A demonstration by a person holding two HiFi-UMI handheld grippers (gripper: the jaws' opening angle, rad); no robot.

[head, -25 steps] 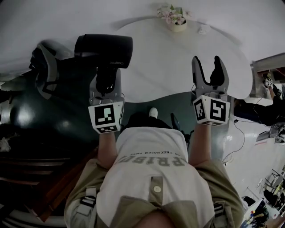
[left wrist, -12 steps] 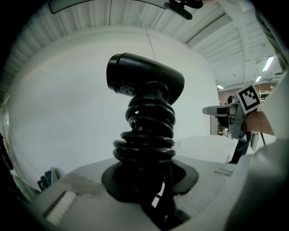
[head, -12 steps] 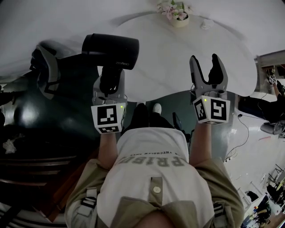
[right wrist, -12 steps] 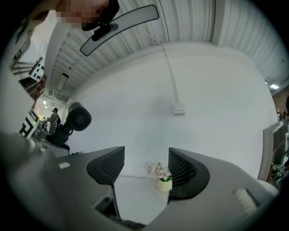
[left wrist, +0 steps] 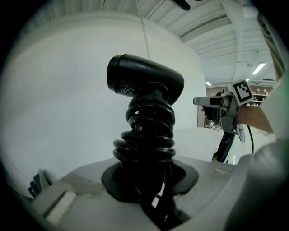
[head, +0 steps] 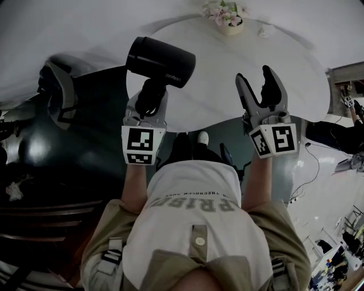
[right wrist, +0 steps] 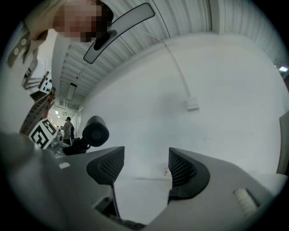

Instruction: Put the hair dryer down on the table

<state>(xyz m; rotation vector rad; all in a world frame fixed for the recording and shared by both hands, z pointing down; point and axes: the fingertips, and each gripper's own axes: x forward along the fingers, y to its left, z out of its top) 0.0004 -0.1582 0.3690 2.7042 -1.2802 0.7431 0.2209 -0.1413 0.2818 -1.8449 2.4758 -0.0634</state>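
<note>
The white table (head: pixel 222 85) spreads ahead, and the black hair dryer (head: pixel 161 57) is not yet lying on it – it is held up over the table's near left edge, barrel tilted, cord coiled round its handle. The left claw (head: pixel 148 101) is clamped on that handle; the right claw (head: pixel 256 78) gapes wide with nothing in it. A small pot of flowers (head: pixel 227 16) sits at the table's far side.

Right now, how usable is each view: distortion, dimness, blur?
Head view: heavy fisheye bends the table edge, left side dark. Left gripper view: black corners, hair dryer nearly silhouetted against the bright wall. Right gripper view: black corners too, otherwise evenly lit and sharp.
</note>
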